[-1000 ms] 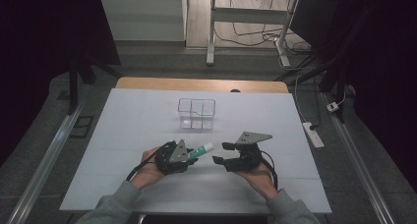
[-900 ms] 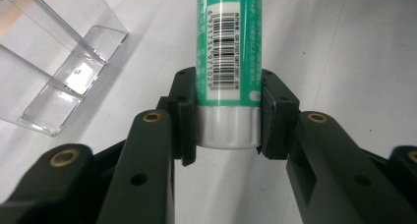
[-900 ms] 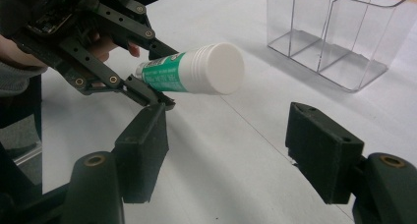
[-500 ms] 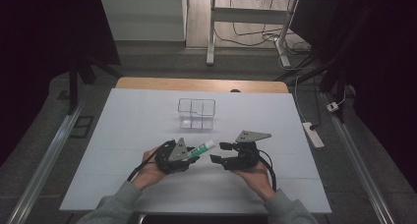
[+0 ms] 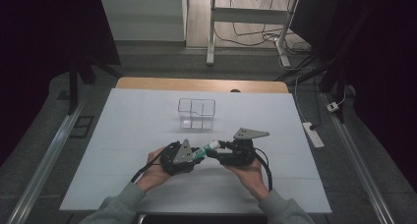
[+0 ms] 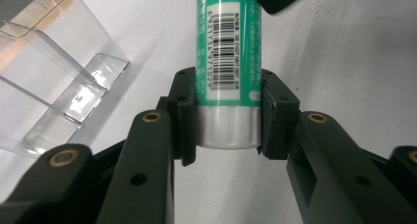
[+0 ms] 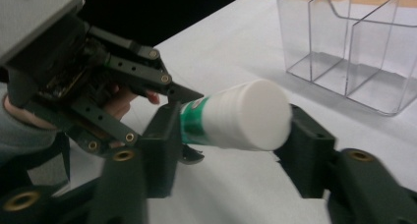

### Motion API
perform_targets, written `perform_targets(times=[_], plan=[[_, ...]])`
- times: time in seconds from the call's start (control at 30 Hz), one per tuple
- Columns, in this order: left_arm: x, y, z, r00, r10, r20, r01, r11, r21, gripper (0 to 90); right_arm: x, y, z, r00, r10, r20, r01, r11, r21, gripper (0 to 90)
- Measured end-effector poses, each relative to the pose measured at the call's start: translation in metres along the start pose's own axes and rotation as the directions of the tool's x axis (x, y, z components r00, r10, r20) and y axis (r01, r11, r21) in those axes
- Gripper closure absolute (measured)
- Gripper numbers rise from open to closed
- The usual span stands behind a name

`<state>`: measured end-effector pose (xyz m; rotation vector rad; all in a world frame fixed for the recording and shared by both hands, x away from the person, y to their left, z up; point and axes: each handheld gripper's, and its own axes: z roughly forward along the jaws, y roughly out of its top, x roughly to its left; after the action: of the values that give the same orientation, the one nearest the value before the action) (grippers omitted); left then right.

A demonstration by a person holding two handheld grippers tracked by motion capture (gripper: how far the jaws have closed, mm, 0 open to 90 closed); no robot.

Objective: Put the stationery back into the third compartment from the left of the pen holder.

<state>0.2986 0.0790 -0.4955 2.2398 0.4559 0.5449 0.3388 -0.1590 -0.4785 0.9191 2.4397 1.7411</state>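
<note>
In the left gripper view the green tube (image 6: pixel 228 42) runs off the top edge, so its far end is cut away, and a dark shape crosses its upper right side. The clear box (image 6: pixel 59 71) there is clipped by the left and top edges. In the right gripper view the tube's white cap (image 7: pixel 253 115) is blurred, and whether the right gripper (image 7: pixel 228 150) presses it cannot be told.

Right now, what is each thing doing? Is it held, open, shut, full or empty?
Glue stick: cap on, lifted off the table, held by its bottom end.
Left gripper: shut on the glue stick.
Right gripper: jaws on either side of the white cap; a firm squeeze is unclear.
Clear box: empty, upright on the table.
</note>
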Motion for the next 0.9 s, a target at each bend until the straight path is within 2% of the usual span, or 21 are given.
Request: perform_targets(times=[0.07,0.2,0.3,0.37,0.43,0.53,0.6,0.77,0.9], plan=[[0.0,0.0,0.002,1.0,0.007,-0.002,-0.007,0.9999,0.01,64.3,-0.001,0.0,-0.001,0.9996,0.019,-0.023,-0.019,1.0,-0.012,54.0],[-0.001,-0.001,0.004,0.9999,0.016,-0.002,-0.016,0.9995,0.026,64.2,0.0,0.001,-0.002,0.9982,0.007,-0.059,-0.009,0.999,-0.033,59.9],[0.0,-0.001,0.006,1.0,0.003,0.001,-0.003,0.9997,0.023,63.4,0.001,0.002,-0.003,0.9943,0.011,-0.106,-0.016,0.998,-0.054,64.4],[0.002,-0.002,0.006,0.9998,-0.019,0.002,0.019,0.9996,0.02,61.3,0.004,0.003,-0.003,0.9952,-0.013,-0.097,0.007,0.998,-0.055,65.0],[0.003,-0.002,0.004,0.9993,-0.036,-0.002,0.036,0.9993,0.012,56.9,0.006,0.003,-0.004,0.997,-0.047,-0.062,0.043,0.998,-0.053,65.1],[0.006,-0.004,0.0,0.9978,-0.065,-0.012,0.065,0.9978,0.012,44.8,0.006,0.004,-0.007,0.9972,-0.061,-0.044,0.059,0.997,-0.056,65.1],[0.008,-0.008,-0.005,0.9959,-0.088,-0.021,0.088,0.9961,0.005,40.3,0.006,0.004,-0.009,0.996,-0.087,-0.017,0.086,0.995,-0.049,65.1],[0.014,-0.02,-0.02,0.9852,-0.17,-0.018,0.17,0.9854,0.002,35.2,0.004,0.006,-0.014,0.994,-0.108,0.018,0.109,0.992,-0.056,65.1],[0.018,-0.029,-0.034,0.9787,-0.204,-0.027,0.204,0.979,0.001,33.2,0.004,0.007,-0.018,0.9906,-0.129,0.045,0.131,0.99,-0.053,65.1]])
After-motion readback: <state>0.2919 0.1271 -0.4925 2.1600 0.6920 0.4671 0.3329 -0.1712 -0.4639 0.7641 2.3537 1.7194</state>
